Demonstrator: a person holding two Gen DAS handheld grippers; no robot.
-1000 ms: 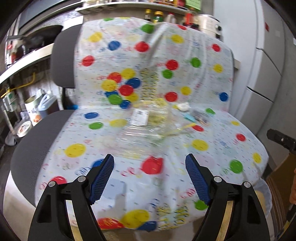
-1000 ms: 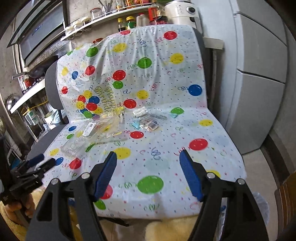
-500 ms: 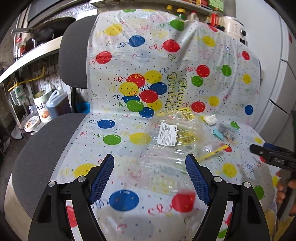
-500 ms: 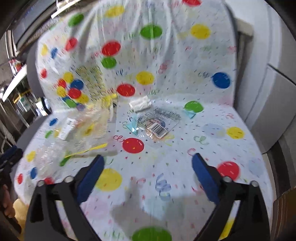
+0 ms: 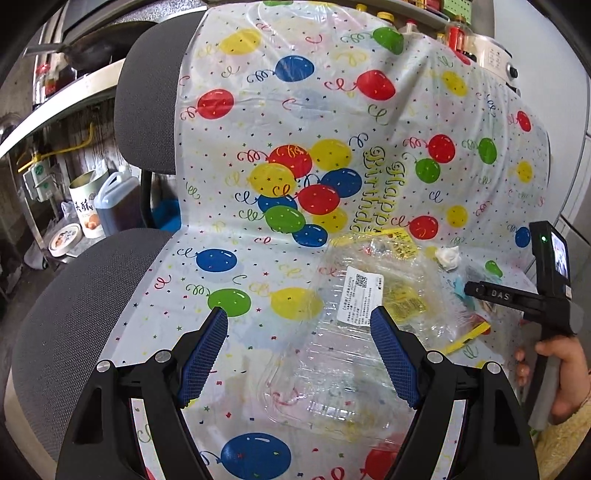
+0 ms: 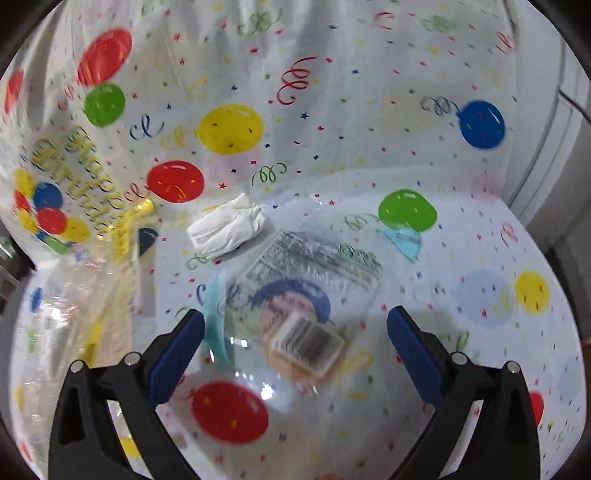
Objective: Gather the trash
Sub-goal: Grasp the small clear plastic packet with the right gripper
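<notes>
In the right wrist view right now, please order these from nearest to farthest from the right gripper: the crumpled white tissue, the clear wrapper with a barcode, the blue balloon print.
1. Clear wrapper with barcode: between the open fingers of the right gripper.
2. Crumpled white tissue: beyond it, to the left.
3. Blue balloon print: upper right, on the chair's back.

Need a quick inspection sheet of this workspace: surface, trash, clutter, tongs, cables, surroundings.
Surface: balloon-print cover draped over two dark chairs.
Job's things: clear plastic tray with a white label; small clear wrapper with a barcode; crumpled tissue; yellow strip.
Clutter: nothing seen beyond the trash.
Tongs: left tongs open above the tray; right tongs open above the wrapper; neither holds anything.
Cables: nothing seen on the cover.
Surroundings: tin can and jug on the floor at left; shelf of bottles behind.
</notes>
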